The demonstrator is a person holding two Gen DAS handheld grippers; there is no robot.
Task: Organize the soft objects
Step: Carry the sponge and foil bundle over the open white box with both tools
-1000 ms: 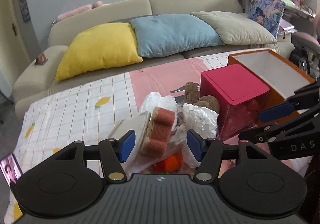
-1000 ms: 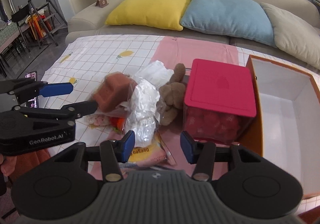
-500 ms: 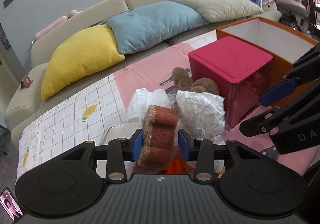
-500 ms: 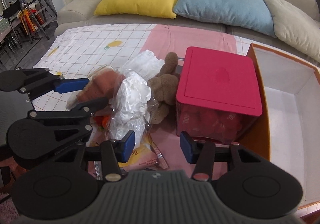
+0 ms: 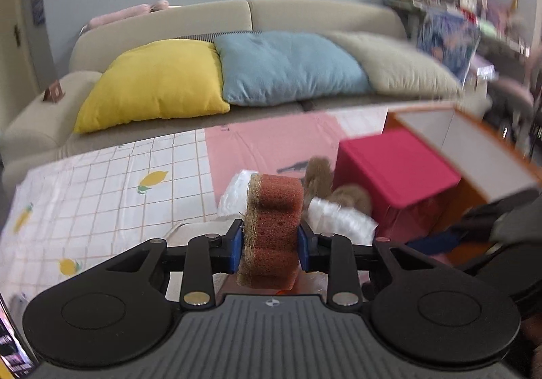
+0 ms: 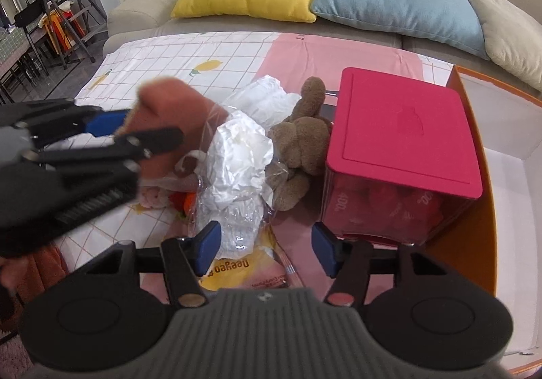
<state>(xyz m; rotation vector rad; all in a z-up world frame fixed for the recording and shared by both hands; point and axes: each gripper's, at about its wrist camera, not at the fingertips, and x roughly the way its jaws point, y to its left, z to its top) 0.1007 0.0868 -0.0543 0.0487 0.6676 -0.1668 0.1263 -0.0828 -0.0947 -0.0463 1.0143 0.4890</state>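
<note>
My left gripper (image 5: 270, 248) is shut on a reddish-brown scouring sponge (image 5: 272, 230) and holds it above the pile; both also show blurred at the left of the right wrist view (image 6: 159, 114). My right gripper (image 6: 265, 248) is open and empty, low over the pile's near edge. The pile holds a brown plush toy (image 6: 301, 145), crumpled white plastic bags (image 6: 238, 155) and a yellow and pink packet (image 6: 244, 272). A pink lidded box (image 6: 403, 145) stands right of the plush. An open orange box (image 6: 501, 209) with a white inside stands at the far right.
The table has a white checked cloth with lemons (image 5: 101, 189) and a pink cloth (image 5: 271, 145). A beige sofa with yellow (image 5: 155, 84), blue (image 5: 288, 68) and beige cushions stands behind. A stepladder (image 6: 64, 16) and chairs stand at far left.
My left gripper closed on the sponge and lifted it off the pile. My right gripper stayed open and shifted slightly nearer the pile.
</note>
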